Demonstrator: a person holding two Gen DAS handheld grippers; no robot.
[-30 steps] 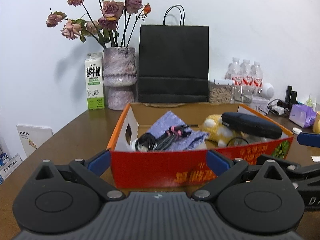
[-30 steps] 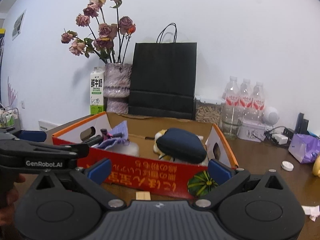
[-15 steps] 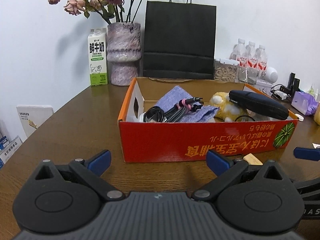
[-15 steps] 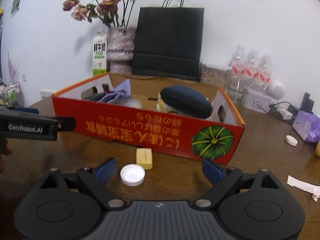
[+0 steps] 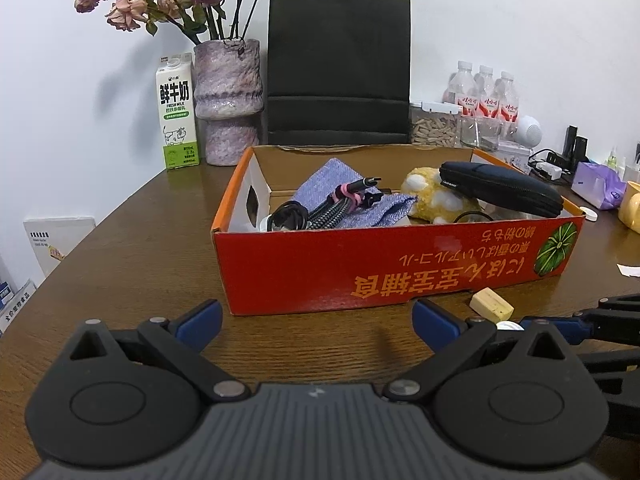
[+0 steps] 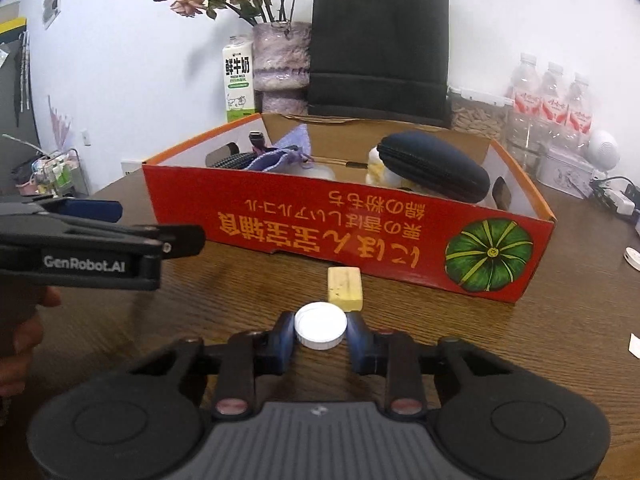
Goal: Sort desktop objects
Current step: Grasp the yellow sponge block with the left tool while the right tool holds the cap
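While right gripper [image 6: 321, 338] pinches white cap [image 6: 320, 325], "GenRobot.AI" left gripper [image 5: 316, 320] gapes.

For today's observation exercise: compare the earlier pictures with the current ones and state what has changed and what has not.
The right gripper came down and narrowed from wide open to close around the white bottle cap on the table. The left gripper drew back from the red box and stays open. The box, its contents and the yellow eraser kept their places.
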